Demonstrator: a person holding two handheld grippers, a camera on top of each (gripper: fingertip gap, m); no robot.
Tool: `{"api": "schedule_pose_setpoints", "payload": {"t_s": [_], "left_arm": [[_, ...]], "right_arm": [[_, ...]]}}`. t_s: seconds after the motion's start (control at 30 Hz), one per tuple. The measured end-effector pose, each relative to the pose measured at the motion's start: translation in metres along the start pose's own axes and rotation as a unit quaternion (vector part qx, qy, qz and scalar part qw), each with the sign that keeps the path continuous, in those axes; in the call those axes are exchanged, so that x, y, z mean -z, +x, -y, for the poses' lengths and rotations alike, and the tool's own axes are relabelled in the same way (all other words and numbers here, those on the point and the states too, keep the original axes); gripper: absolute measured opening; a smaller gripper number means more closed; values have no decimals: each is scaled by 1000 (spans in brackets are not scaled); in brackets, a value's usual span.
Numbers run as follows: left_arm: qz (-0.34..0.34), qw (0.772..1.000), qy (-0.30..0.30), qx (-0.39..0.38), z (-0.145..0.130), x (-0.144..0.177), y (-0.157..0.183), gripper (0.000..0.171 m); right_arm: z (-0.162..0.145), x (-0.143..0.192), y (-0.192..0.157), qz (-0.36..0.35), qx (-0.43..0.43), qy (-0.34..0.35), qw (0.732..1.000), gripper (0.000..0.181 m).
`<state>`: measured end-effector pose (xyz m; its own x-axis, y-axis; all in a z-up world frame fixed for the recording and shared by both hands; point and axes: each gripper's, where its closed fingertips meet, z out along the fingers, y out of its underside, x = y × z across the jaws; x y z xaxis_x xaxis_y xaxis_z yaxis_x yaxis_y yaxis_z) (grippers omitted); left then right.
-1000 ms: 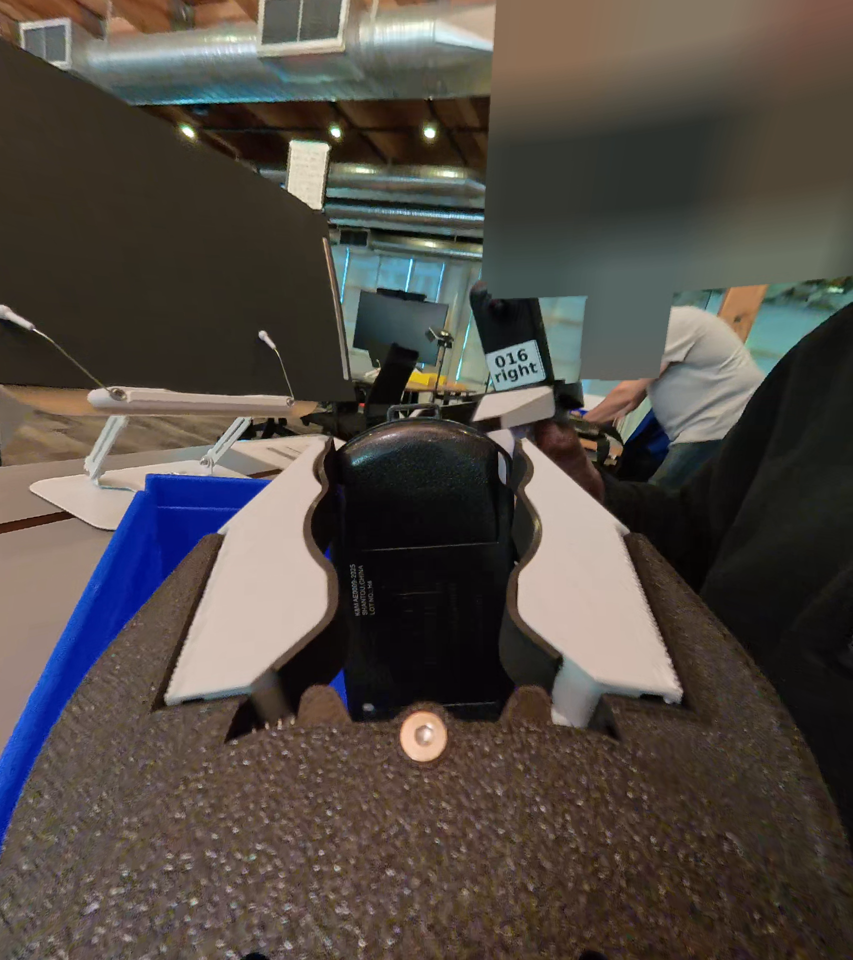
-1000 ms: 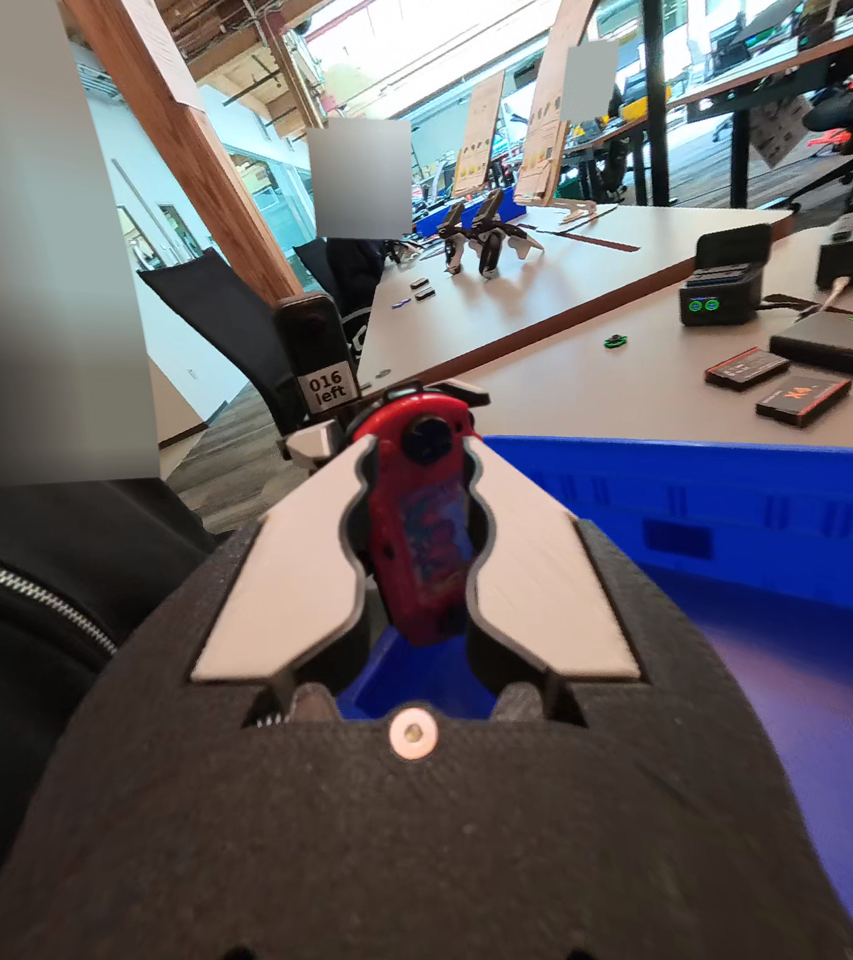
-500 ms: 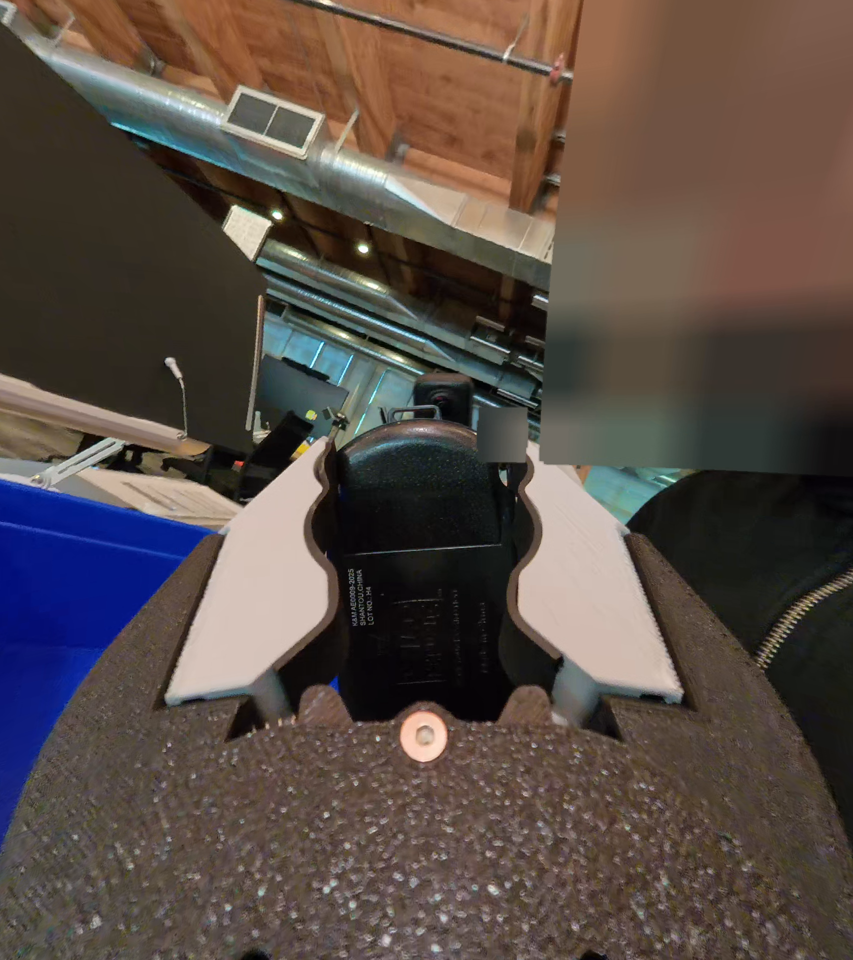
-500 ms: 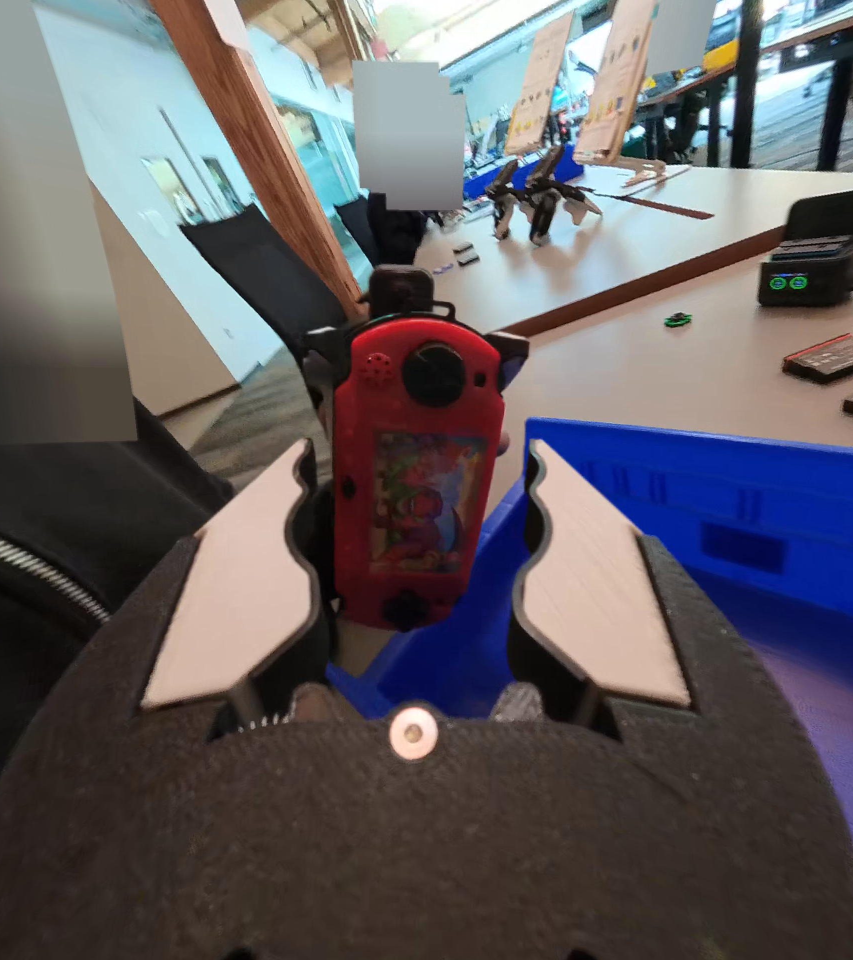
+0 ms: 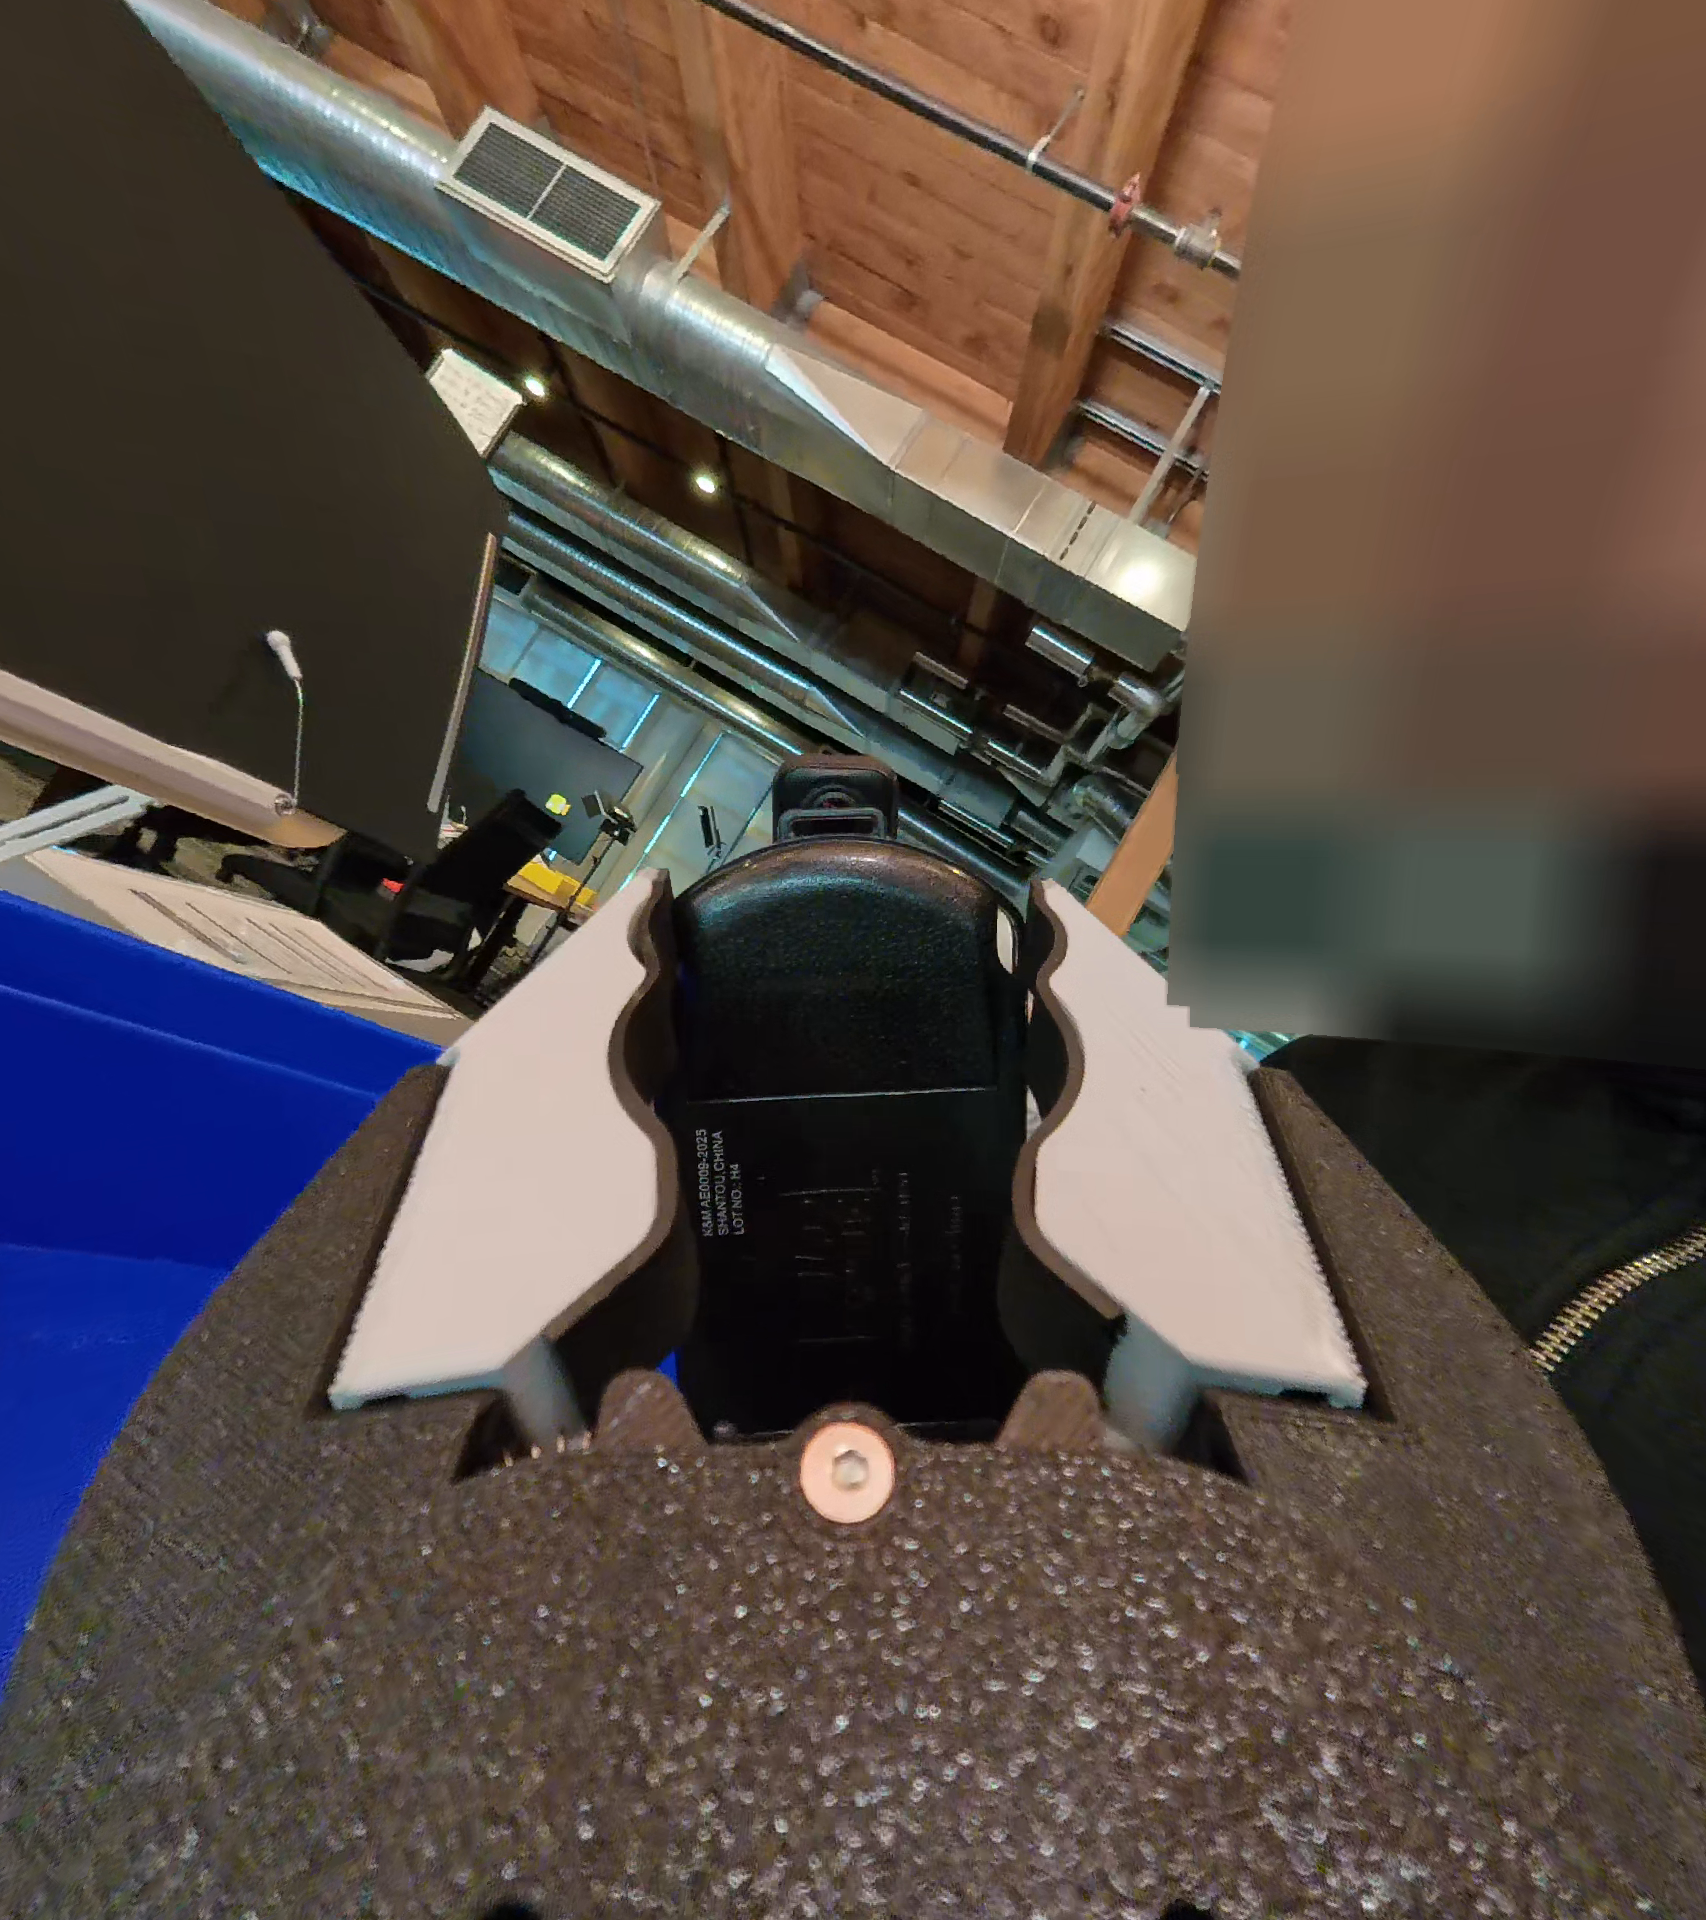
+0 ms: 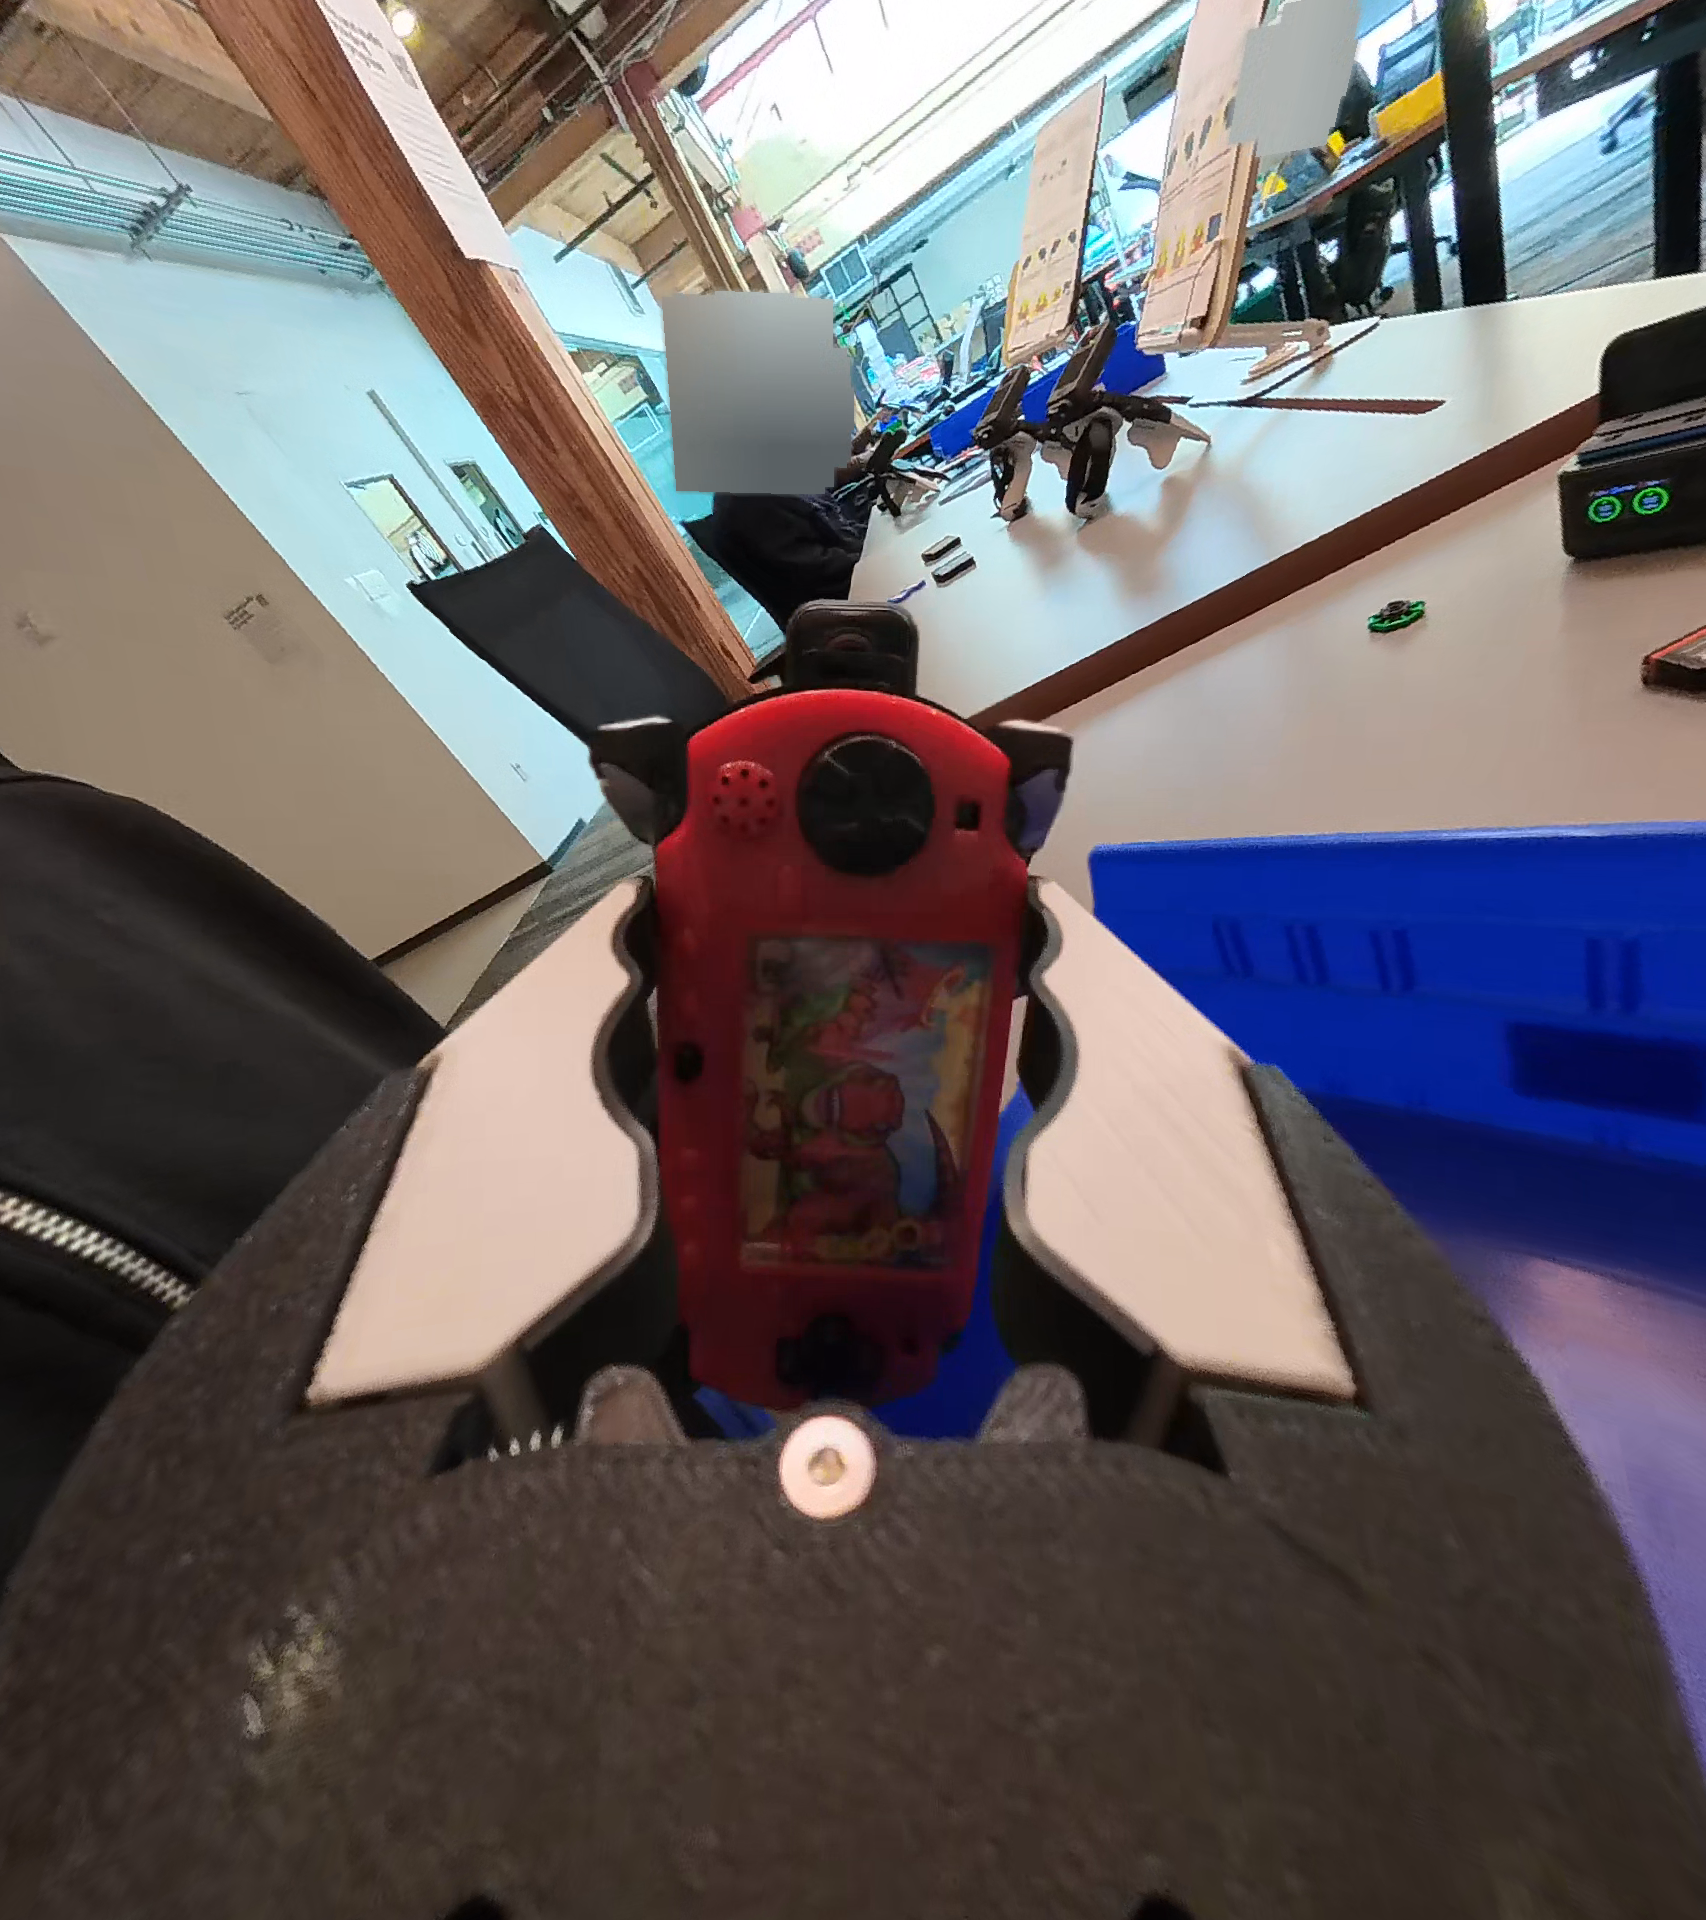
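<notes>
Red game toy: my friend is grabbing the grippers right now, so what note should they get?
Left hand-held gripper: shut on the red handheld game toy, seeing its black back.
Right hand-held gripper: shut on the same toy from the opposite side, facing its picture screen and buttons.
The two face each other with the toy upright between them, in the air.
The blue bin sits below and beside them on the table. What is inside the bin cannot be seen.
The person's black zip jacket is close on the other side.
</notes>
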<state>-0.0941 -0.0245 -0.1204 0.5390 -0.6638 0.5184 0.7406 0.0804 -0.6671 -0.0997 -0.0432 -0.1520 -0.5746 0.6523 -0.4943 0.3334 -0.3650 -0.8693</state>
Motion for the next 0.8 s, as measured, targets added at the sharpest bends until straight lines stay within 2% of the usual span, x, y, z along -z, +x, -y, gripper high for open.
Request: {"api": "schedule_pose_setpoints", "payload": {"t_s": [0.1,0.17,0.23,0.33,0.4,0.47,0.67,0.8], "left_arm": [[3,1000,-18,-5,-1,1,-2,68],[48,999,1,-25,10,6,-11,68],[81,995,-2,-53,15,12,-16,70],[147,983,-61,-93,2,18,-26,68],[190,970,-94,-118,-6,20,-34,67],[210,962,-106,-136,-10,21,-35,58],[225,960,-106,-125,-10,24,-38,42],[244,952,-121,-141,-14,25,-44,38]], "right_arm": [[-1,0,3,-20,16,-1,1000,70],[0,3,17,-82,61,-8,995,70],[0,10,37,-172,138,-35,975,69],[0,18,54,-259,222,-66,938,69],[1,19,55,-275,238,-68,929,69],[2,19,55,-280,242,-63,927,69],[4,28,62,-315,261,-54,911,69],[4,30,63,-330,268,-52,904,69]]}}
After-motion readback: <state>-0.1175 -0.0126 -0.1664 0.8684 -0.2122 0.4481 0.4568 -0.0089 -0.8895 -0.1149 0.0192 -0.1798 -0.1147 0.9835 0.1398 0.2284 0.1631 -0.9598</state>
